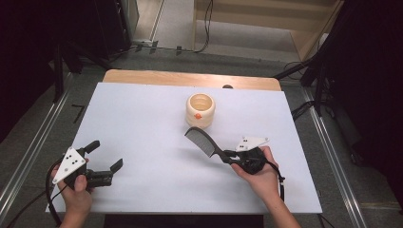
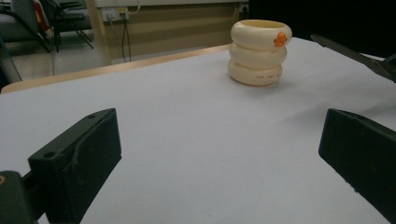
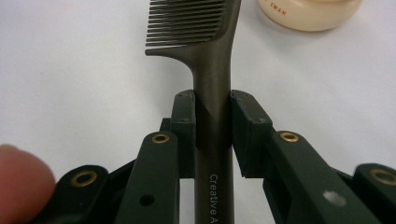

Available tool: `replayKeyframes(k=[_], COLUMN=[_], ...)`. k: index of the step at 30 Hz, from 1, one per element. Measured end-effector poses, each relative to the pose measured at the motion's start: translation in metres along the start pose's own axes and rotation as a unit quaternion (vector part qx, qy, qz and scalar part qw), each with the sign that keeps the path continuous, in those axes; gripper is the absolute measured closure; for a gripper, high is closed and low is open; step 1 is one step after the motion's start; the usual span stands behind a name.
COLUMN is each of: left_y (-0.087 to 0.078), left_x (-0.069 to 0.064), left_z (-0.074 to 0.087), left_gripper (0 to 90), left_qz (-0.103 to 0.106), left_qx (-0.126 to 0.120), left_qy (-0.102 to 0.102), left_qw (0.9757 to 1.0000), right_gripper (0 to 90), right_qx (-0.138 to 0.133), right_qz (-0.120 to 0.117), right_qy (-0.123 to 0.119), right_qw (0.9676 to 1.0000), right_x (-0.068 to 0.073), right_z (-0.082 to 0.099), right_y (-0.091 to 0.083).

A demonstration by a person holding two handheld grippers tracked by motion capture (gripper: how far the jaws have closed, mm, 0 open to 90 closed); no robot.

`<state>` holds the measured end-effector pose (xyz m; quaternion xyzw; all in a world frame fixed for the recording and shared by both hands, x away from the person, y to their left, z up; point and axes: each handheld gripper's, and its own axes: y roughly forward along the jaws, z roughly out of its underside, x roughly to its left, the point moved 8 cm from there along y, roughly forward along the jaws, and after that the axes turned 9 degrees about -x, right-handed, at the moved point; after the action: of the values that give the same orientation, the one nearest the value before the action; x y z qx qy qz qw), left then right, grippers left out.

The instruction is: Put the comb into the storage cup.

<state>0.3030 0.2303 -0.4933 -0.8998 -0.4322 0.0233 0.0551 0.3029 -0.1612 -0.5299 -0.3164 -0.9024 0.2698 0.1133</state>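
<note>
Near the tabletop's front right corner, the right gripper (image 3: 212, 123) has its jaws clamped on the handle of the black comb (image 1: 203, 141); that grip is narrow and far from the toothed end, so I judge the comb could pivot or slip and knock the cream pot (image 1: 200, 109). The comb's long axis runs from the gripper toward the far left, teeth end nearest the pot at mid-table. The left gripper (image 1: 105, 157) sits near the front left corner, jaws wide apart and empty.

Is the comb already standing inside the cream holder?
No, the comb is outside the cream holder, held by its handle between the fingers of the right gripper.
</note>
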Motion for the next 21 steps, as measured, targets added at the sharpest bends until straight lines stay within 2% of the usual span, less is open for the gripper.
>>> replayKeyframes(k=[5, 8, 10, 13, 18, 21], left_y=[0.006, 0.011, 0.014, 0.018, 0.026, 0.031], left_x=[-0.004, -0.006, -0.010, -0.015, -0.026, -0.031], left_z=[-0.003, -0.005, -0.007, -0.010, -0.018, -0.022], left_gripper=[0.0, 0.0, 0.0, 0.0, 0.0, 0.0], left_qz=[0.000, -0.001, 0.004, 0.011, 0.026, 0.035], left_qx=[0.003, 0.007, 0.010, 0.012, 0.010, 0.006], left_qy=[0.001, -0.002, -0.002, 0.000, 0.003, 0.002], left_qw=[1.0000, 1.0000, 0.9999, 0.9999, 0.9996, 0.9994], right_gripper=[70.4, 70.4, 70.4, 70.4, 70.4, 70.4], right_qx=[-0.020, -0.035, -0.050, -0.059, -0.088, -0.101], right_qz=[0.009, 0.005, 0.002, 0.004, 0.017, 0.016], right_qy=[-0.001, 0.004, 0.004, 0.005, -0.002, -0.005], right_qw=[0.9998, 0.9994, 0.9987, 0.9982, 0.9960, 0.9948], right_x=[-0.001, -0.002, -0.001, -0.001, -0.002, -0.001], right_z=[-0.002, -0.003, -0.005, -0.006, -0.010, -0.012], right_y=[-0.001, -0.002, -0.003, -0.004, -0.008, -0.010])
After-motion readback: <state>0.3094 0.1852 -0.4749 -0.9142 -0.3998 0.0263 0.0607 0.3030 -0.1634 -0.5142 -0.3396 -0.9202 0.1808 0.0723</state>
